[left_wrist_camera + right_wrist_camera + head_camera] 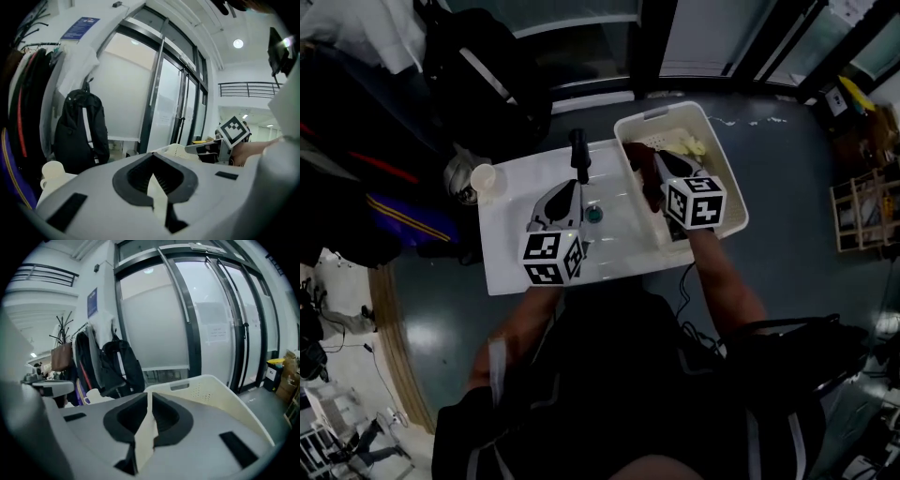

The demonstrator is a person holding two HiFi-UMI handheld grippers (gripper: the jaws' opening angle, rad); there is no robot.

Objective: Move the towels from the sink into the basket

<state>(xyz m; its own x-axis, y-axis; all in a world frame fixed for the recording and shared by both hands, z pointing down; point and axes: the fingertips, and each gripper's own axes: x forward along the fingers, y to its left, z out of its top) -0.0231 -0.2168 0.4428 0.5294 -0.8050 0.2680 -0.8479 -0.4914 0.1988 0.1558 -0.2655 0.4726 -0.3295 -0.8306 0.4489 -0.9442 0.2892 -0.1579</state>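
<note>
The white sink (516, 234) lies below me and I see no towel in its bowl. To its right the cream basket (727, 178) holds pale yellow towels (689, 143) at its far end. My left gripper (572, 187) hovers over the sink near the faucet, and in its own view its jaws (152, 174) meet with nothing between them. My right gripper (656, 161) hangs above the near part of the basket. In its own view its jaws (150, 394) are together and hold nothing, with the basket rim (220, 394) just beyond.
A black faucet (578, 155) and a drain (594, 215) are in the sink. A pale cup (483, 178) stands at its far left corner. A black backpack (82, 126) and coats hang behind, before glass doors. Dark floor surrounds the sink.
</note>
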